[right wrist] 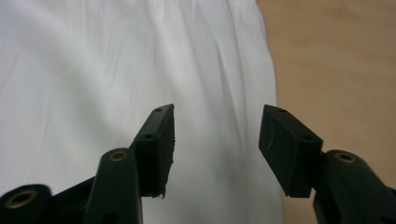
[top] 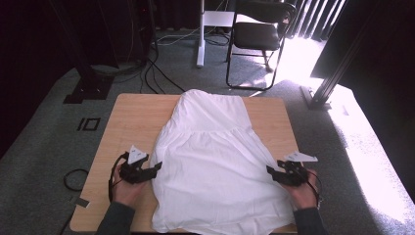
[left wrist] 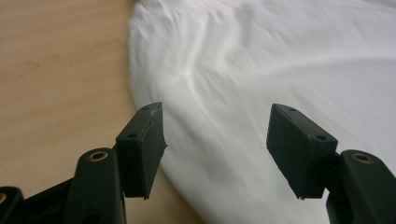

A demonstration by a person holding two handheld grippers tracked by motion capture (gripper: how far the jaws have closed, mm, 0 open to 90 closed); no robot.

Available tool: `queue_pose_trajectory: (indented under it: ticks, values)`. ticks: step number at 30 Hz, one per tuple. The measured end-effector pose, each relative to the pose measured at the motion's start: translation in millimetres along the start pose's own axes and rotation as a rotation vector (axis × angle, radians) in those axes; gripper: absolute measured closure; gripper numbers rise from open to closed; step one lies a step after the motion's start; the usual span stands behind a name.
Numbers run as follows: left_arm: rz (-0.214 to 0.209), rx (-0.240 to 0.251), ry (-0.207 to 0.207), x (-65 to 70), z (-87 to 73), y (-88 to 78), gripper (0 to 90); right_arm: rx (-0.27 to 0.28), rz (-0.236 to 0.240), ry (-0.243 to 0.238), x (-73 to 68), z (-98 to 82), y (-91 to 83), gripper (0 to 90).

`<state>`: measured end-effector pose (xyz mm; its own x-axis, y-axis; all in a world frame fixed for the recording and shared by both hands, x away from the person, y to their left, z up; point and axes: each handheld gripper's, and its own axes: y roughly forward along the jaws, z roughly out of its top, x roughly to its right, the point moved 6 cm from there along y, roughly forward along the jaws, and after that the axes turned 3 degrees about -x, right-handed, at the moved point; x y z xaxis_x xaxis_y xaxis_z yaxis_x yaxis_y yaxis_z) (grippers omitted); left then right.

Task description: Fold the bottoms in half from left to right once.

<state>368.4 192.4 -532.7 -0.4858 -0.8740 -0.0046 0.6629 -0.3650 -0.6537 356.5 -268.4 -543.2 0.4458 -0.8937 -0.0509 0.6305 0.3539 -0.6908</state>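
In the high view the white dress [top: 215, 161] lies flat, unfolded, mid-table [top: 127, 112], left gripper [top: 155, 169] at 9 o'clock, right gripper [top: 270, 172] at 3 o'clock; both gripper views show jaws apart, empty, so folding remains.

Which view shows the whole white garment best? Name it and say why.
The high view: the white garment lies spread flat on the wooden table with its full outline visible, narrow end far, wide hem near. The left gripper view shows just its curved edge against bare wood; the right gripper view shows creased cloth and a straight side edge.
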Motion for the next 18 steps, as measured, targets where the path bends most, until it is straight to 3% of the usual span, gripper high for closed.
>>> queue_pose_trajectory:
  ticks: [4,5,10,12,13,15,16,18]
  values:
    - [0.002,-0.013,-0.021,-12.4,18.4,23.9,36.4,-0.003,0.022,-0.02,7.2,34.0,41.4,44.1]
    - [0.002,-0.017,-0.027,-15.3,21.3,29.3,35.5,-0.005,0.043,-0.011,8.8,41.0,51.3,44.0]
    - [-0.017,-0.037,-0.069,-28.6,31.1,51.7,34.5,-0.005,0.06,0.028,12.7,67.4,87.1,42.9]
    - [-0.024,-0.048,-0.092,-32.9,33.3,60.4,34.4,-0.023,0.124,0.054,11.0,72.8,98.8,49.4]
    - [-0.028,-0.052,-0.097,-33.7,33.8,63.1,34.3,-0.067,0.116,0.052,12.1,72.7,106.3,59.9]
    - [-0.02,-0.059,-0.097,-34.6,34.8,67.5,34.4,-0.106,0.041,0.031,18.3,72.7,111.2,83.9]
    - [-0.024,-0.06,-0.098,-34.1,35.4,68.4,34.4,-0.088,0.033,0.045,21.5,74.8,109.0,89.9]
    - [-0.014,-0.056,-0.087,-34.3,36.7,68.5,34.4,-0.028,-0.075,0.063,31.5,80.7,95.5,90.0]
